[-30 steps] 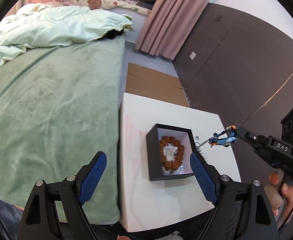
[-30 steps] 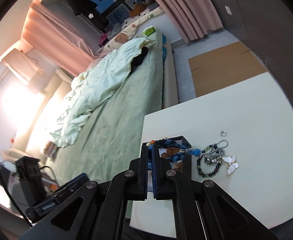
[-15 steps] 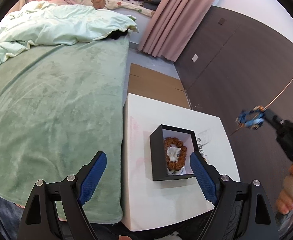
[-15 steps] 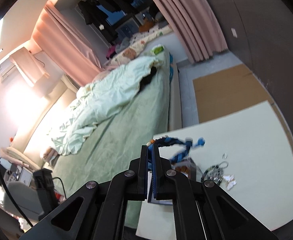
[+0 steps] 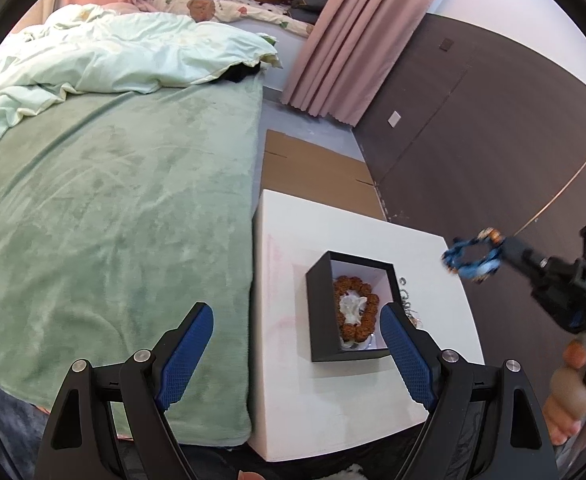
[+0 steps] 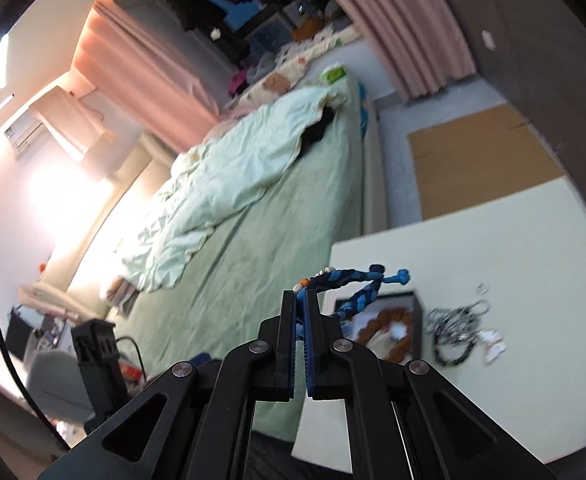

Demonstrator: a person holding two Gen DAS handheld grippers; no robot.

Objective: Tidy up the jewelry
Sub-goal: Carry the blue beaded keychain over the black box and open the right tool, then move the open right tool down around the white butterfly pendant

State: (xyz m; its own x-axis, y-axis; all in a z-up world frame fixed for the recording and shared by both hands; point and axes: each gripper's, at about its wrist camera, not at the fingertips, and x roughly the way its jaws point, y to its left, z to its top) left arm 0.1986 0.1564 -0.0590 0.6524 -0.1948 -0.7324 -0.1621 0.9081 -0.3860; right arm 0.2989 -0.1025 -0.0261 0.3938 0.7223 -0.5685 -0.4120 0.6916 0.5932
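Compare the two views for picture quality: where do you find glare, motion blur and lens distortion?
Right wrist view: strong glare washes out the wall at the left; the black box and loose jewelry are smeared by motion blur. Left wrist view: evenly lit and sharp on the black box, though the blue braided bracelet is slightly blurred. Both: fisheye bending, dark round borders.

The braided bracelet (image 6: 353,280) is woven in light and dark blue with white and orange beads at one end. The box (image 5: 353,308) is black outside and white inside, holding a reddish-brown bead bracelet (image 5: 355,308). The bench (image 5: 333,400) is white, the bed blanket (image 5: 113,220) sage green, the curtain (image 5: 333,40) dusty pink.
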